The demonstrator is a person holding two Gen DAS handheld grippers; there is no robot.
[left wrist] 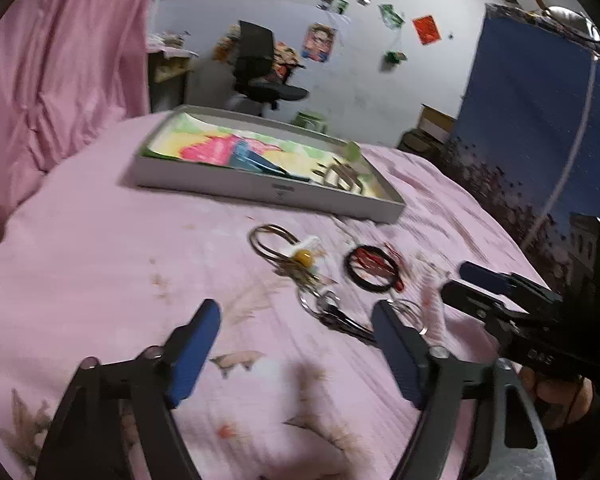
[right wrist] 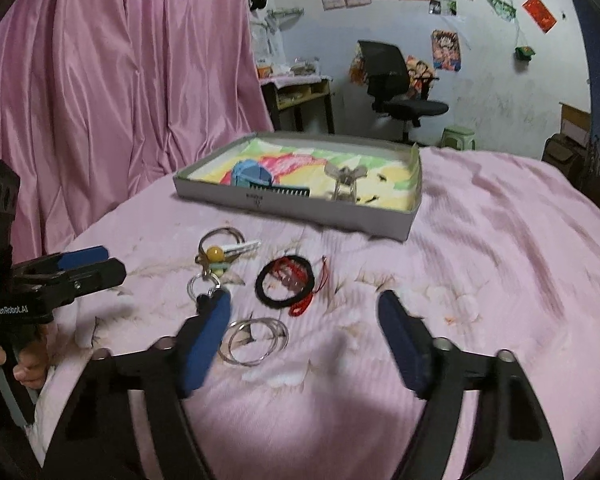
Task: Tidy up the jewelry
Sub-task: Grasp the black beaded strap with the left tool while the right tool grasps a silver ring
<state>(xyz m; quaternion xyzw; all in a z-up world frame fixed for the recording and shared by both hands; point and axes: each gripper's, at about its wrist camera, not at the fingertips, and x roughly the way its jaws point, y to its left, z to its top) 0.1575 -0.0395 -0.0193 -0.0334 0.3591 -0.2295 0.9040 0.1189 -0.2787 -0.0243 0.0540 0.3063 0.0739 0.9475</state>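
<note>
"GenRobot.AI" on the left gripper [right wrist: 86,266] body.

counts of jewelry and other things on a pink bed

one shallow box [right wrist: 320,210] at twelve o'clock; one black cord bracelet [right wrist: 286,283] at centre; one bunch of thin silver bangles [right wrist: 254,342] at six o'clock; one bunch of dark bangles [right wrist: 222,237] at ten o'clock; one yellow bead [right wrist: 215,255]; two grippers, left gripper [left wrist: 296,348] and right gripper [right wrist: 304,340].

Black gripper frames [right wrist: 304,344], blue-padded jaws, silver screws, white "GenRobot.AI" marking, bare-skinned hand [right wrist: 24,360].
</note>
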